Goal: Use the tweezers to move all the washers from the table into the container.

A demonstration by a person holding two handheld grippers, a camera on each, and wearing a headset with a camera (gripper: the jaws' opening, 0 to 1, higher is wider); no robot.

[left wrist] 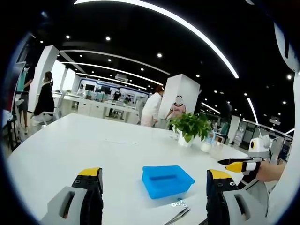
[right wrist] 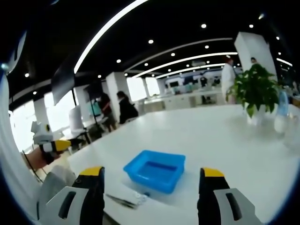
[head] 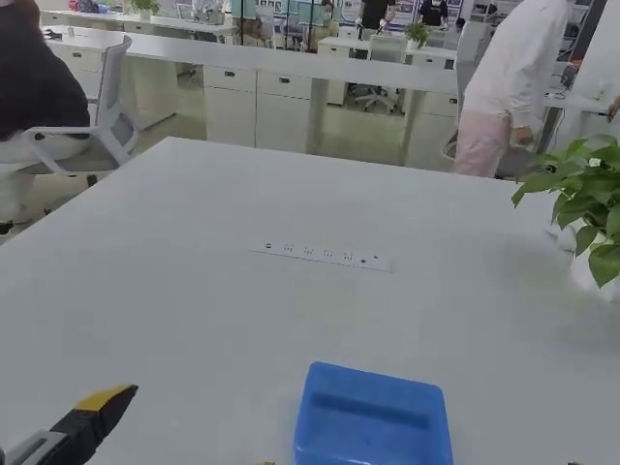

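Left gripper view shows the left claw point(left wrist: 154, 174) released, right claw point(right wrist: 151, 172) likewise, washers point(left wrist: 178, 203) beside the blue container point(left wrist: 161, 189).

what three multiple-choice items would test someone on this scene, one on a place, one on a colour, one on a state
1. Where do the washers lie relative to the container?
A inside it
B on the table beside it
C stacked on its rim

2. What colour is the container?
A blue
B red
C green

3. How is the left hand-held gripper?
A shut on a washer
B shut on the container's rim
C open, holding nothing

Answers: 1 B, the left gripper view shows them on the table by it; 2 A, blue in every view; 3 C, its jaws stand wide apart, empty.
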